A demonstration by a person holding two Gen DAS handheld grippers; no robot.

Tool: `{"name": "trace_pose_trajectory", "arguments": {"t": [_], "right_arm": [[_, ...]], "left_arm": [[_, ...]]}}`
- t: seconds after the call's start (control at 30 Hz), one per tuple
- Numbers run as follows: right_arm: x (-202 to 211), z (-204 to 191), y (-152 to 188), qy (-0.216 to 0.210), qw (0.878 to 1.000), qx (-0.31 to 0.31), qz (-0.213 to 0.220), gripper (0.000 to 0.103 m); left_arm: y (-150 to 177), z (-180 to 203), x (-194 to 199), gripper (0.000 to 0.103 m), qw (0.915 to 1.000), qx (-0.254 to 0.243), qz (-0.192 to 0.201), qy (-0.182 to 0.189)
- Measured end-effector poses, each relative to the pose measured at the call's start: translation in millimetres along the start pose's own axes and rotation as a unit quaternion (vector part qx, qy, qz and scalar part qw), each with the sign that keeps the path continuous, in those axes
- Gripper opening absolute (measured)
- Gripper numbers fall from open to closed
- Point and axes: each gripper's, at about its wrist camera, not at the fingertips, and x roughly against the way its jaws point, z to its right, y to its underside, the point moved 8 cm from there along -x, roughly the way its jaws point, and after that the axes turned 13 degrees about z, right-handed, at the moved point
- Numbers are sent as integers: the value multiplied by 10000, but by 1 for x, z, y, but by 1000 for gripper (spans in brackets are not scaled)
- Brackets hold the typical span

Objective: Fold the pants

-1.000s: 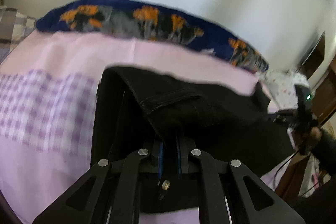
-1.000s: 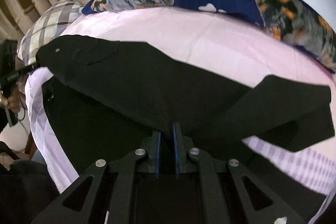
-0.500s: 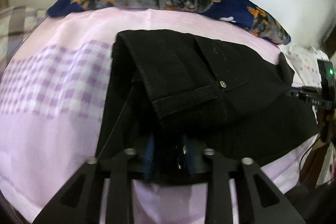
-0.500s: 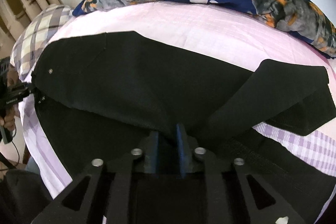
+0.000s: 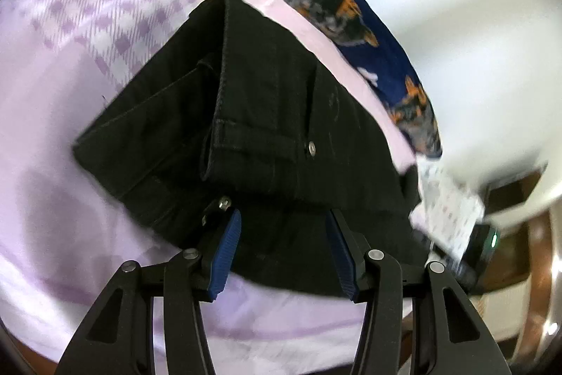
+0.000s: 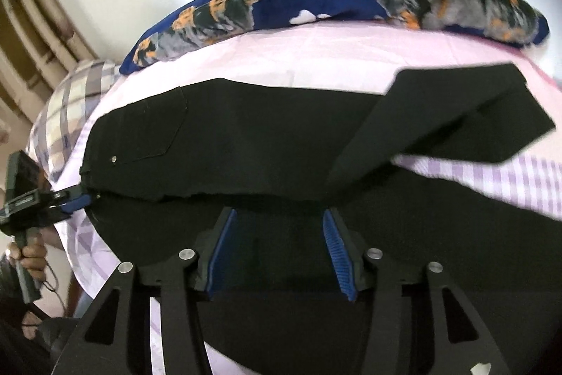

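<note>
Black pants (image 5: pixel 274 101) lie folded on a lilac bed sheet (image 5: pixel 70 65), waistband and metal rivet (image 5: pixel 311 148) on top. My left gripper (image 5: pixel 283 215) hovers at their near edge, its jaws opening; the blue pads (image 5: pixel 228 245) stand apart and press on no cloth. From the right wrist the pants (image 6: pixel 263 143) stretch across the bed, one leg end (image 6: pixel 456 115) folded back at the right. My right gripper (image 6: pixel 278 217) is also opening over the near edge, with only flat cloth beneath. The left gripper (image 6: pixel 75 199) shows there at the waistband corner, held by a hand (image 6: pixel 30 255).
A dark blue pillow with orange and grey print (image 6: pixel 351 2) lies along the far side of the bed by the white wall. A plaid pillow (image 6: pixel 70 101) and wooden slats (image 6: pixel 31 23) sit at the left. Wooden furniture (image 5: pixel 537 255) stands beyond the bed's right end.
Both grippers went from shut on the pants' edge to open and let go. The lifted layer has dropped flat onto the layer below. The left view has rolled.
</note>
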Motion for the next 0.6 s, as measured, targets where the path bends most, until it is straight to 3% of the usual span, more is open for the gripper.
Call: {"name": "trace_pose_trajectory", "arguments": {"t": [0.27,0.3,0.33,0.43,0.6], "right_arm": [[18,37,20,26,9931,-1162,184,49],[18,43,21,69,9916,-1276,204,50],[18,50,21,121,9900,-1389,231,51],[17,72,14,199,9831,-1771,418,51],[12,116,-21,351,9693,-2289,831,51]], "left_arm": [[-21,-16,-18,51,9917,1202,446,95],[-23,-17,-18,44,9904,1283,509,100],[-24,-19,-18,30,9895,1327,575,62],[-30,-21,-17,19,9902,1222,679,-68],[-36,-16,-12,16,9925,893,801,-248]]}}
